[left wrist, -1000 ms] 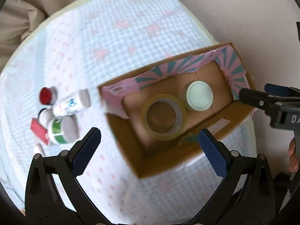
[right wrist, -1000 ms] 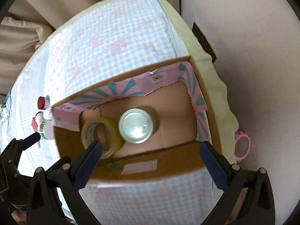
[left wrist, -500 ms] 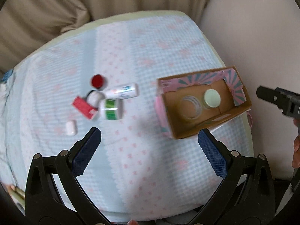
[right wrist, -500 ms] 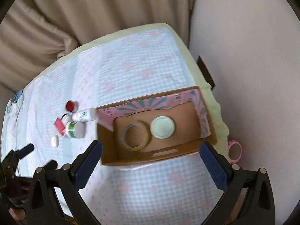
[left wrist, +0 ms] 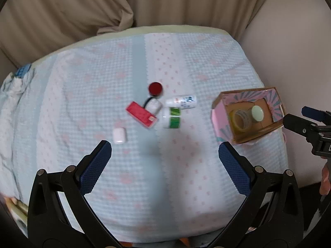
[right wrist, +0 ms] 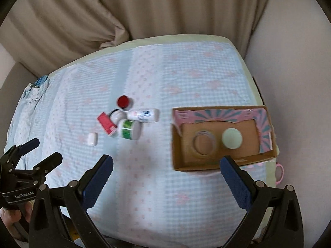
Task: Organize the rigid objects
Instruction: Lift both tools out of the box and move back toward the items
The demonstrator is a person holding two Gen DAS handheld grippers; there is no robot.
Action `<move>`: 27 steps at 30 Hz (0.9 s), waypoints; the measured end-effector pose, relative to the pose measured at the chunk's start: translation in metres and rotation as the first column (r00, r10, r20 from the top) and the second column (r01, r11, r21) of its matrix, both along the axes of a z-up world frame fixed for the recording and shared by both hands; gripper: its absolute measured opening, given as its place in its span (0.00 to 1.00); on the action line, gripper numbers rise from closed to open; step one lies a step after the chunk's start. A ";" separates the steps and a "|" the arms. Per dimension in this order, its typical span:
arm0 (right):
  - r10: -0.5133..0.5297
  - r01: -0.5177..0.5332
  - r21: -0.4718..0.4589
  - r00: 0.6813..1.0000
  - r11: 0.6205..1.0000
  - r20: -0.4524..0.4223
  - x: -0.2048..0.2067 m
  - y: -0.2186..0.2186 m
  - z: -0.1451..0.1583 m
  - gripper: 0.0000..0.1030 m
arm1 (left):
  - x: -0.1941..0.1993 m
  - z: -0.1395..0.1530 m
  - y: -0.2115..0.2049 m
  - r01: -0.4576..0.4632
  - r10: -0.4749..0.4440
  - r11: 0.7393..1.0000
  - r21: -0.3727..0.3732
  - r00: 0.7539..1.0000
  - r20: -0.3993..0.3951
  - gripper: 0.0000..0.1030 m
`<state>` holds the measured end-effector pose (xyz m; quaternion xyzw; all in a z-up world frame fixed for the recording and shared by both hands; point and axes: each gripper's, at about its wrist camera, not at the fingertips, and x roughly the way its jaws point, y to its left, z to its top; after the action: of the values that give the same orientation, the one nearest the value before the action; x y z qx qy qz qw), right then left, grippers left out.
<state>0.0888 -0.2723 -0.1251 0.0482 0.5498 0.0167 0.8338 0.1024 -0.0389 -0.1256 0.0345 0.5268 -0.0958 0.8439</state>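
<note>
A cardboard box (right wrist: 266, 157) with pink-and-teal flaps sits at the table's right edge; it holds a roll of clear tape (right wrist: 204, 142) and a jar with a pale green lid (right wrist: 231, 138). The box also shows in the left wrist view (left wrist: 258, 133). Mid-table lie a red-lidded jar (right wrist: 123, 101), a white tube (right wrist: 144, 114), a green-labelled white jar (right wrist: 129, 129), a red packet (right wrist: 106, 124), a white round container (right wrist: 118, 116) and a small white case (right wrist: 92, 138). My left gripper (left wrist: 165, 154) and right gripper (right wrist: 166, 168) are open, empty, held high above the near table.
The table wears a light blue checked cloth (left wrist: 186, 51) with pink flowers. Beige curtains (right wrist: 144, 6) hang behind, a pale wall stands at the right. A pink ring-shaped item (right wrist: 279, 173) hangs by the table's right edge. A blue item (left wrist: 22, 71) lies far left.
Both grippers have pulled back and up from over the box, so the whole table now shows. The tape and the green-lidded jar stay in the box. Both grippers stay open.
</note>
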 end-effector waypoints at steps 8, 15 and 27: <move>-0.037 0.037 0.017 0.999 0.999 -0.013 0.004 0.066 -0.001 1.00 | 0.008 -0.001 0.061 0.089 -0.089 0.996 0.005 0.996 0.022 1.00; -0.093 0.093 0.013 0.995 0.996 -0.042 0.013 0.109 -0.017 1.00 | 0.033 -0.037 0.107 0.141 -0.140 0.990 0.006 0.989 -0.057 1.00; 0.114 -0.114 -0.002 0.993 0.993 -0.040 0.070 0.163 -0.067 1.00 | 0.074 -0.126 0.160 0.008 -0.012 1.000 -0.029 0.985 -0.170 1.00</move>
<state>0.1586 -0.1094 -0.1926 0.0152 0.5683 0.0619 0.8203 0.1764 0.1210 -0.2515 0.0171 0.5952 -0.1101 0.7958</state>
